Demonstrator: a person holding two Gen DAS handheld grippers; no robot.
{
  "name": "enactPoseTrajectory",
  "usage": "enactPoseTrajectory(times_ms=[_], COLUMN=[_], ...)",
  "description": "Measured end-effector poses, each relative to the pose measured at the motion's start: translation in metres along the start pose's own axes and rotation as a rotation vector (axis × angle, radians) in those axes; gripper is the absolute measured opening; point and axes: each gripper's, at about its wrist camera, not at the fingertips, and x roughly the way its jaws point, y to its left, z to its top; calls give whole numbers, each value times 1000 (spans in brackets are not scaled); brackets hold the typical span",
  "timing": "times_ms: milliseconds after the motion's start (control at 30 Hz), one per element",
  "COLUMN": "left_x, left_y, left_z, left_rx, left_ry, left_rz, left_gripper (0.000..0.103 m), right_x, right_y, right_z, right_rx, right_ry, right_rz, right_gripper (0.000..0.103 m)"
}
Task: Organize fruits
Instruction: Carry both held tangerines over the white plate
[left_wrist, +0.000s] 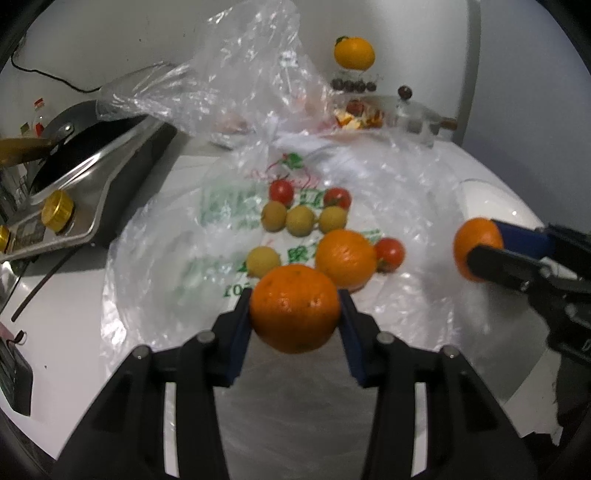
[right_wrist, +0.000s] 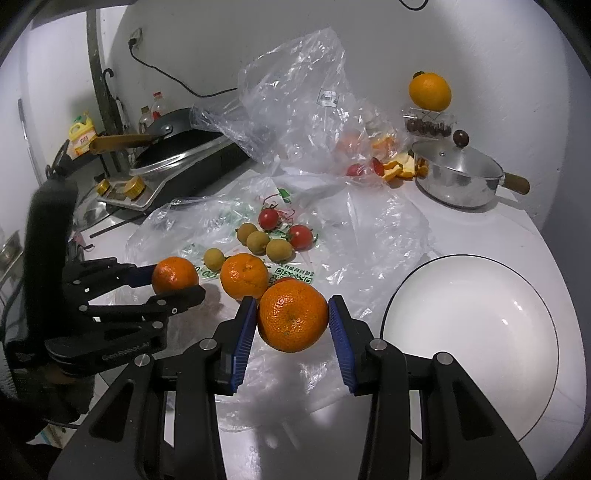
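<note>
Left gripper (left_wrist: 295, 310) pinches one orange (left_wrist: 294, 308) at frame center; right gripper (right_wrist: 292, 320) pinches another orange (right_wrist: 292, 319). Only the right wrist view shows the white plate (right_wrist: 480, 354) at lower right.

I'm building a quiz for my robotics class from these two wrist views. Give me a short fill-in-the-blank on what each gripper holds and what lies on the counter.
1. The left gripper and the right gripper each clamp one round ____ mandarin.
2. The big round white plate holds ____ fruit.
3. Loose on the clear plastic bag lie ____ small yellow-brown longans.
4. The lidded steel saucepan has a ____ handle.

Missing words: orange; no; four; wooden
</note>
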Motion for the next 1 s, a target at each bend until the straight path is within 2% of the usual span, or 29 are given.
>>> enactPoseTrajectory(times_ms=[467, 1000], left_x=[-18, -23], left_y=[-27, -73], left_z=[11, 23], left_rx=[-6, -5], left_ry=[-34, -44], left_rz=[-69, -129], left_gripper=[45, 45], right_x=[-19, -47], right_y=[-16, -62], right_z=[-4, -18], right_rx=[14, 65], right_ry=[-33, -69], right_rz=[-18, -47], right_gripper=[42, 42])
